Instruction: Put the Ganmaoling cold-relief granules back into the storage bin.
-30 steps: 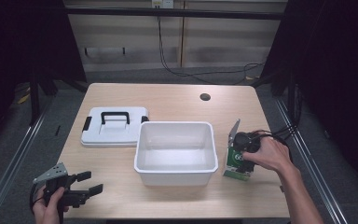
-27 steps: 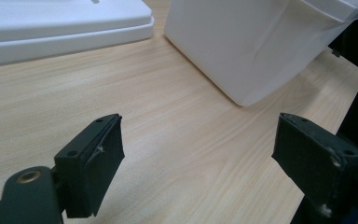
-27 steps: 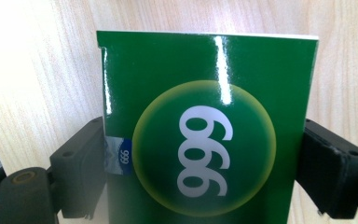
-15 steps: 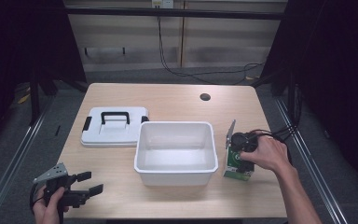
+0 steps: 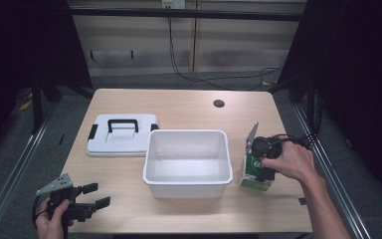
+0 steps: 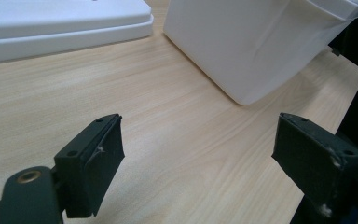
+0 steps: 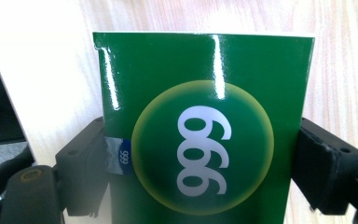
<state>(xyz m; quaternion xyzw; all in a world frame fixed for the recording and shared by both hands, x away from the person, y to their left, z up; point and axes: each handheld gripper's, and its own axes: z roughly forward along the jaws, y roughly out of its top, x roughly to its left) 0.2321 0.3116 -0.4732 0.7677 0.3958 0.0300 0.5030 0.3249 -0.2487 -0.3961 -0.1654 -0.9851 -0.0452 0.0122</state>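
Right gripper (image 5: pixel 260 160), slightly nearer the person than a second ago, clamps the glossy green "999" cardboard box (image 7: pixel 205 126) standing beside the white plastic bin (image 5: pixel 187 160); left gripper (image 5: pixel 85 202) idles agape — lift probably imminent.

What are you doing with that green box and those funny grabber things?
A person holds a tool in each hand at a wooden table. The right tool has its jaws on both sides of a green box, which stands on the table just right of the open white bin. The left tool hangs open near the table's front left corner. The bin's lid lies beside it.
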